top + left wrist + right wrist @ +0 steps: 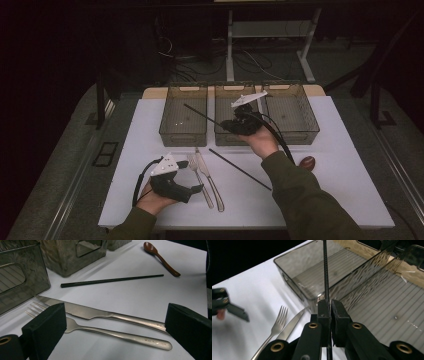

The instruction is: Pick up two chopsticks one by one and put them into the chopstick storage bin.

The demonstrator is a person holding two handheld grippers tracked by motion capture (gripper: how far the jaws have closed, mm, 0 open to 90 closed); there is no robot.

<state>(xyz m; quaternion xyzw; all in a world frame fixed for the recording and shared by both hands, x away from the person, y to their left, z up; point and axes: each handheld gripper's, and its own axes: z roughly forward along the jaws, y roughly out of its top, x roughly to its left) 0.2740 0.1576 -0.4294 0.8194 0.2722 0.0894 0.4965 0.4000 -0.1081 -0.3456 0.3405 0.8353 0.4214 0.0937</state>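
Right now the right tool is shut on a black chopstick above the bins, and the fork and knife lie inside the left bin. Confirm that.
Not quite. The right tool is shut on the black chopstick above the bins, but the fork and knife lie on the white table in front of the left bin, not inside it. The high view shows this.
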